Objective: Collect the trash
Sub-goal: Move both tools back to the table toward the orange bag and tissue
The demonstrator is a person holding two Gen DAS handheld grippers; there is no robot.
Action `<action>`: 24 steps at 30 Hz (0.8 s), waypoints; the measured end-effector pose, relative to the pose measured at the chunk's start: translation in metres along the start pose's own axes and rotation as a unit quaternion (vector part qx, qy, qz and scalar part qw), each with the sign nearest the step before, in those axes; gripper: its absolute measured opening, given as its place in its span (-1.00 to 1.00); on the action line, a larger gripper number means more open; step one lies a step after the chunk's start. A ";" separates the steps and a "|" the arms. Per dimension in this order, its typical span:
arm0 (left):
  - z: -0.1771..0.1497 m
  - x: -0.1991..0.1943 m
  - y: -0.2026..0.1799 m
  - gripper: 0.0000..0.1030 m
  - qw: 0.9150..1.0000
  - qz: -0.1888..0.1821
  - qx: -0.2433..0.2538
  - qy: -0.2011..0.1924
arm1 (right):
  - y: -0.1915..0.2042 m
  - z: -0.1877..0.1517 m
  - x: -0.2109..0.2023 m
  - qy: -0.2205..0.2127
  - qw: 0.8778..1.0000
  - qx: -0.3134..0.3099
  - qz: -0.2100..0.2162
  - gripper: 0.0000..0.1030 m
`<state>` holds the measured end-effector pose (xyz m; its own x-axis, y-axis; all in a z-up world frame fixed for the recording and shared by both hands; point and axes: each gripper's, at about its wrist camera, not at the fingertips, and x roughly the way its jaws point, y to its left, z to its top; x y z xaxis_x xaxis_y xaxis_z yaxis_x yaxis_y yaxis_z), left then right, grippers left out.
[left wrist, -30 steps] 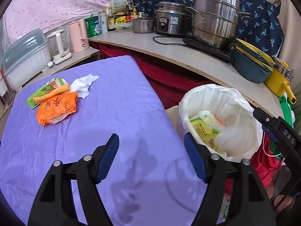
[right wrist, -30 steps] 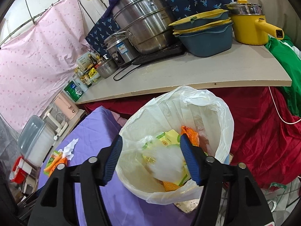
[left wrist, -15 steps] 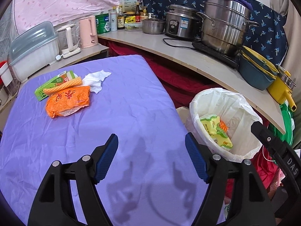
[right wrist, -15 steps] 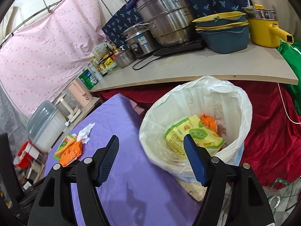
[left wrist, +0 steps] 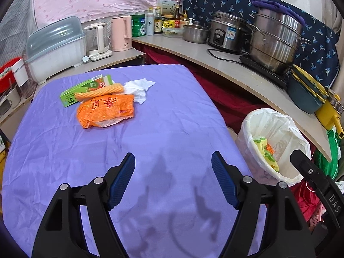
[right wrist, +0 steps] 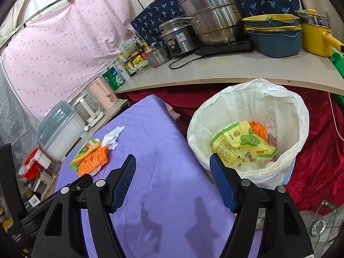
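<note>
An orange snack bag (left wrist: 105,112), a green carton (left wrist: 86,89), an orange wafer stick (left wrist: 100,91) and a crumpled white tissue (left wrist: 138,88) lie together at the far left of the purple table (left wrist: 150,129). They also show in the right wrist view, the bag (right wrist: 92,160) and the tissue (right wrist: 112,137). A white-lined trash bin (right wrist: 249,129) stands right of the table and holds a yellow-green packet (right wrist: 240,146); it also shows in the left wrist view (left wrist: 273,144). My left gripper (left wrist: 173,172) is open and empty above the table's near part. My right gripper (right wrist: 173,172) is open and empty, at the table edge by the bin.
A curved counter (left wrist: 236,73) behind the table carries steel pots (left wrist: 277,40), a rice cooker (left wrist: 228,33), blue and yellow bowls (left wrist: 305,90), bottles and a pink kettle (left wrist: 121,33). A lidded plastic box (left wrist: 56,47) stands at the left. Red cloth (right wrist: 318,150) hangs below the counter.
Both grippers have drawn back from over the bin toward the table. The yellow-green packet now lies in the bin. Both stay open.
</note>
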<state>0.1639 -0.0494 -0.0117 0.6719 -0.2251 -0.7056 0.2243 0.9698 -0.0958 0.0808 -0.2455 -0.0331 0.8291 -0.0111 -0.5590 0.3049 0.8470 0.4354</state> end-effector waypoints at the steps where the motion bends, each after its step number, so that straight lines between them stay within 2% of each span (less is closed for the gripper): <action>1: 0.000 0.000 0.003 0.36 1.000 0.001 -0.002 0.000 | 0.002 -0.001 0.000 0.001 1.000 -0.001 0.000 0.33; 24: -0.006 0.011 0.106 0.39 0.997 0.030 -0.067 0.017 | 0.076 -0.039 0.044 0.055 0.997 -0.046 0.022 0.33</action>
<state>0.1907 0.0517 -0.0335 0.6572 -0.1651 -0.7354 0.0867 0.9858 -0.1438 0.1217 -0.1606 -0.0523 0.7824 0.0814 -0.6174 0.2210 0.8906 0.3974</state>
